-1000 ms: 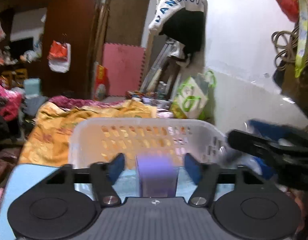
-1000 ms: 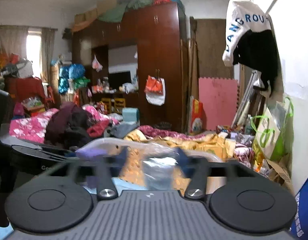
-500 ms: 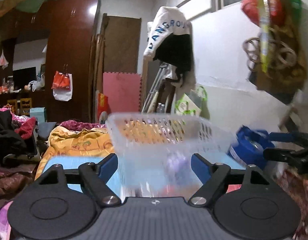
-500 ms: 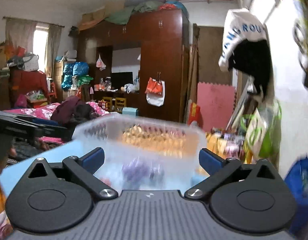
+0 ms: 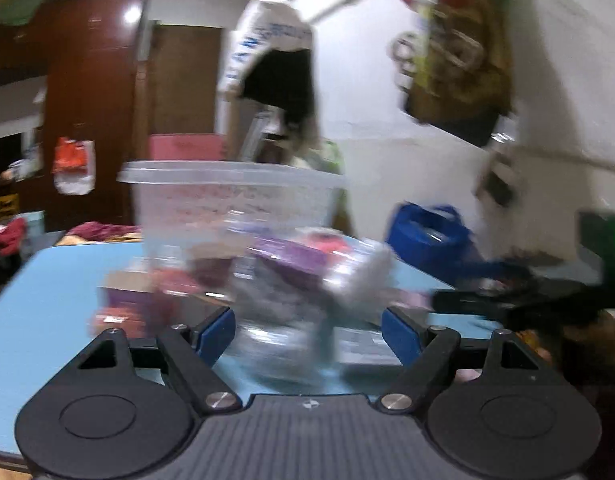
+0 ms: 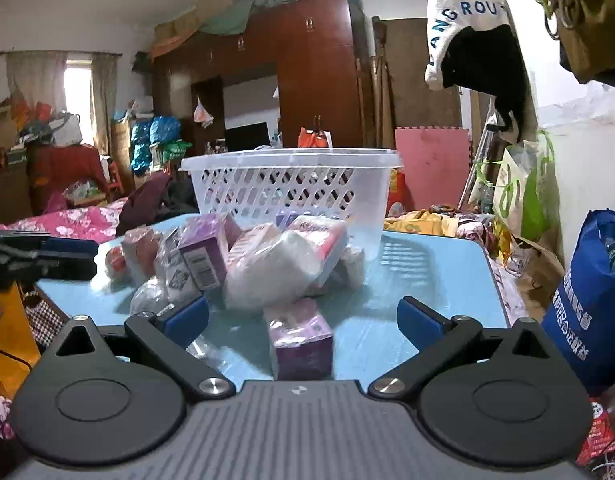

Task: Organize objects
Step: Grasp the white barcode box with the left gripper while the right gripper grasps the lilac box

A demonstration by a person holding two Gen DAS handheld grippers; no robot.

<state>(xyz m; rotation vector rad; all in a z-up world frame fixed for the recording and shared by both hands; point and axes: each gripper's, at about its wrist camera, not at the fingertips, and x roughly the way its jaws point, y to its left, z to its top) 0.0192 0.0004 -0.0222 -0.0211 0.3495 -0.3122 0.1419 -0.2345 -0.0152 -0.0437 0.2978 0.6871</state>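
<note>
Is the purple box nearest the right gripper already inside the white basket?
No. In the right wrist view the purple box lies on the blue table, in front of the white basket.

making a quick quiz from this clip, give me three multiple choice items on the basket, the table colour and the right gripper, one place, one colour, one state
1. Where does the white basket stand?
A. behind the pile of packages
B. on the floor
C. in a gripper

2. What colour is the table?
A. red
B. light blue
C. black

3. How is the right gripper?
A. shut on a box
B. open, gripping nothing
C. shut, empty

Answers: 1 A, the basket stands on the tabletop beyond the pile of packages. 2 B, bare top shows light blue. 3 B, its fingers stand wide apart, touching nothing.
</note>
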